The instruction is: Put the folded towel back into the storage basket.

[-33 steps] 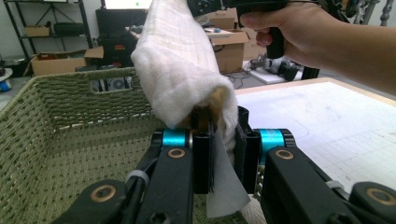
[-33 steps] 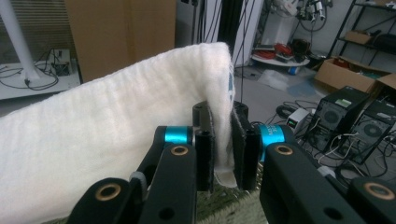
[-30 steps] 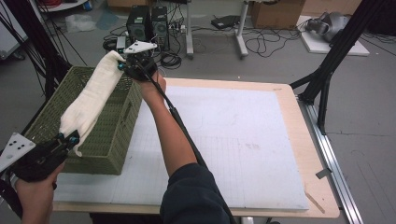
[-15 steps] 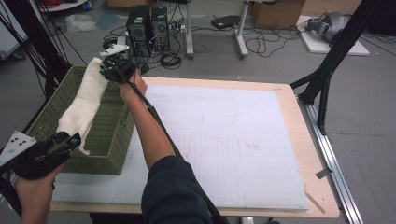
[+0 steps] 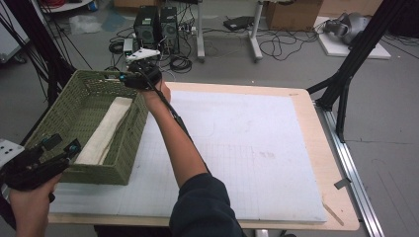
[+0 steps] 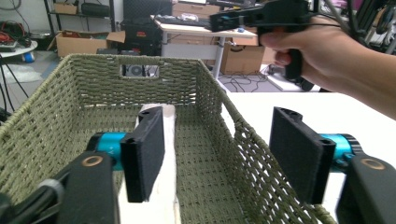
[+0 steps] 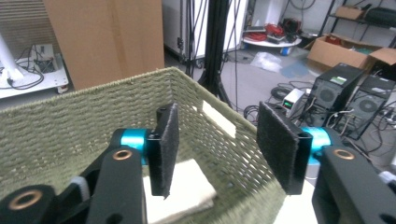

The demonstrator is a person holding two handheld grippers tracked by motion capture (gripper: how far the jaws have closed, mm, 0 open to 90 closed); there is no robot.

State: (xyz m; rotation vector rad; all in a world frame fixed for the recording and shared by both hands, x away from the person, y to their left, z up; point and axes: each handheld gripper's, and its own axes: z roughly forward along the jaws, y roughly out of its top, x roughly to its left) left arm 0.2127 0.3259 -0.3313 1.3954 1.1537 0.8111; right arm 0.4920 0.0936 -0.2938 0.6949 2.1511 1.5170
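A cream folded cloth lies lengthwise inside a green woven basket, along its right wall. My left gripper hovers at the basket's near end; its jaws have just been opening and grip nothing. In the left gripper view, the left gripper is open above the cloth and the basket. My right gripper is over the basket's far right corner; its jaws have also just been opening. In the right gripper view, the right gripper is open over the cloth's end.
The basket stands on the left side of a white mat covering a wooden table. My right forearm crosses the mat beside the basket. Beyond the table, computer towers and cables sit on the floor; black frame legs stand at right.
The cloth, held stretched above the basket between both grippers, has come down to lie inside it. Both grippers have opened and let it go. The right hand swung left, then back.
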